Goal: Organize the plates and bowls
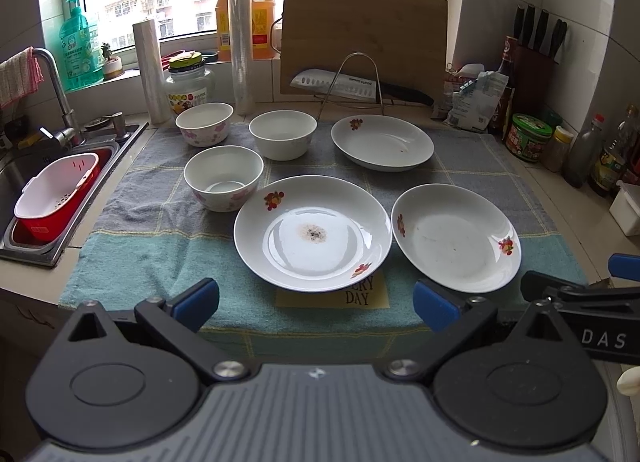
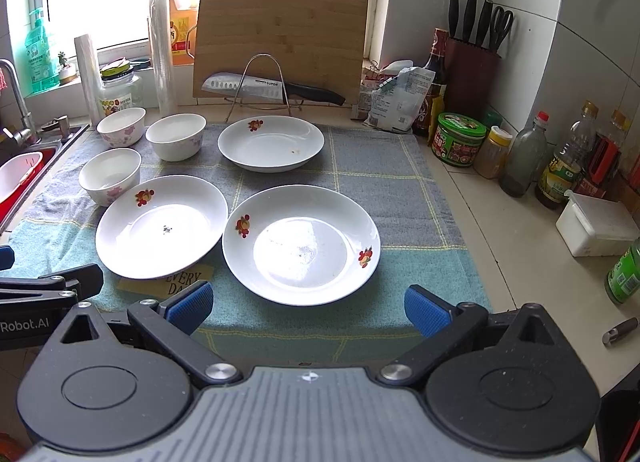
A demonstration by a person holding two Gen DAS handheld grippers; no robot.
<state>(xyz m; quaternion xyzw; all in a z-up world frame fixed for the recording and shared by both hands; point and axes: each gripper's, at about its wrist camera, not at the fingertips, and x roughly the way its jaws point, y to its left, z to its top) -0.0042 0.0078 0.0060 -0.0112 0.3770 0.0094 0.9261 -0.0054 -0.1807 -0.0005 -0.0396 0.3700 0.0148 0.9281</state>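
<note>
— Six dishes, is that right? Where do they sit?
— Yes, all on a checked towel (image 1: 132,258) spread over the counter, beside the sink (image 1: 24,165). A wooden cutting board (image 1: 364,37) leans at the back.
— Start with the biggest.
— Three white plates with red flower prints: the centre plate (image 1: 312,233) has a dark speck in its middle, the right plate (image 1: 456,238) sits just beside it, and the far plate (image 1: 382,142) lies behind them.
— And the bowls?
— Three white bowls at the left: the near bowl (image 1: 224,177) just beside the centre plate, the middle bowl (image 1: 283,134) and the far-left bowl (image 1: 204,123) behind it.
— The tongs?
— The left gripper (image 1: 316,302) and the right gripper (image 2: 309,304) both hover at the towel's near edge, blue pads spread wide, grasping nothing.
</note>
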